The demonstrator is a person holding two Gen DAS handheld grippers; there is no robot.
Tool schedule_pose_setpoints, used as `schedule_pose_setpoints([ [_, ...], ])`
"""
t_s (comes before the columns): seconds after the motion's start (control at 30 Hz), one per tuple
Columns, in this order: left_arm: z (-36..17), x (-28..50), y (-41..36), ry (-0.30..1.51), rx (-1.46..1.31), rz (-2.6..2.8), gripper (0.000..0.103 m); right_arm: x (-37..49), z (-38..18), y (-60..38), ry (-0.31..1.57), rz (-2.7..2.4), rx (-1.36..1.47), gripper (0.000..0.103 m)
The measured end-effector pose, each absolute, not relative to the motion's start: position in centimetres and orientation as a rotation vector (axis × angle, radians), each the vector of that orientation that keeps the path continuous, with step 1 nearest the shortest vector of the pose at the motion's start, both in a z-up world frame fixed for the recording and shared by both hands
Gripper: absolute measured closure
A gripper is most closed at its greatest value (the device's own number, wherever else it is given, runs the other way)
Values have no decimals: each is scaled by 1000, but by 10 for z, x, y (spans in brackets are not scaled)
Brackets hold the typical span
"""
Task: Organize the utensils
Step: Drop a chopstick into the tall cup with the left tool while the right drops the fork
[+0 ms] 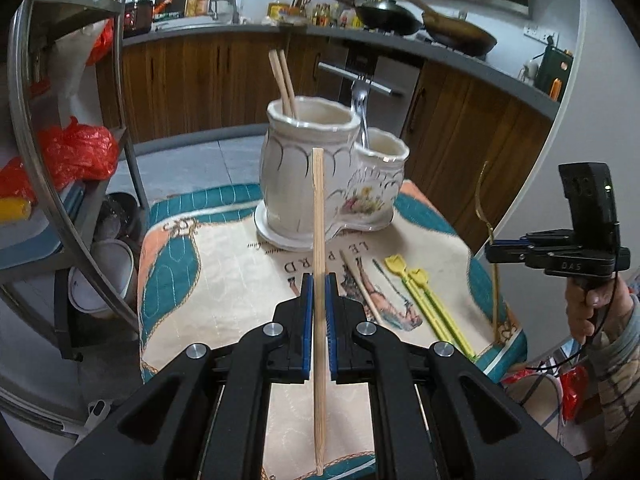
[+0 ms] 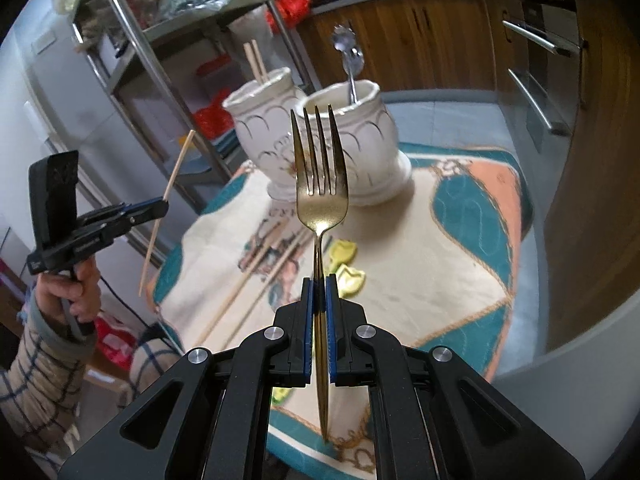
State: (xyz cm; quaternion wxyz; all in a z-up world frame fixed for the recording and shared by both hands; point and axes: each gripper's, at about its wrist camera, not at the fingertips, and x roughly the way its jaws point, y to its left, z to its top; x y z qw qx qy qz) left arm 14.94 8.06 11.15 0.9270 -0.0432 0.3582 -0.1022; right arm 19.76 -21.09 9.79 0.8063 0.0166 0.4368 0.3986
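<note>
- The left gripper (image 1: pixel 319 280) has its fingers closed tight on a wooden chopstick (image 1: pixel 318 216), clamped near mid-length; the stick stands upright, lifted clear of the worktop (image 1: pixel 224 280).
- The right gripper (image 2: pixel 319 284) has its fingers pinched on the neck of a gold fork (image 2: pixel 320 184), tines up, handle hanging below the pads, also in the air.
- The chopstick looks light, stiff and thin. A mid-length hold probably keeps it from pivoting, though a smooth stick may slip if tipped.
- The fork looks heavier at the head and has a slick metal finish. A grip just under the tines should steady it; it may rotate between the pads.
- The ceramic double holder (image 1: pixel 312 184) stands on the patterned cloth at 12 o'clock from both grippers. It looks fragile, so utensils ought to go in gently.
- Its taller cup (image 1: pixel 308 116) holds two wooden chopsticks (image 1: pixel 282 80); its shorter cup (image 1: pixel 384 152) holds metal cutlery (image 2: pixel 350 64), apparently a spoon and fork.
- On the cloth at about 3 o'clock of the left gripper lie another wooden chopstick (image 1: pixel 360 288), a dark thin utensil, and a yellow chopstick pair (image 1: pixel 432 308).
- Judging by contents, the held chopstick belongs in the taller cup and the fork in the shorter.
</note>
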Motion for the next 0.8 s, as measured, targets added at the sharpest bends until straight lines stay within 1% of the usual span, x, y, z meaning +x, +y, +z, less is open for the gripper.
schedule_pose_setpoints([
  [0.2,131,154,81,651,-113,-210,97,205,116,-200,890,855,42,96],
  [0.3,148,165,81,581,-146,-215,97,211,132,-197,848,850,53,96],
  [0.6,198,214,79,385,-194,-196,97,235,204,-170,694,841,14,96],
  [0.8,209,248,78,284,-213,-140,97,253,234,-159,624,819,1,96],
])
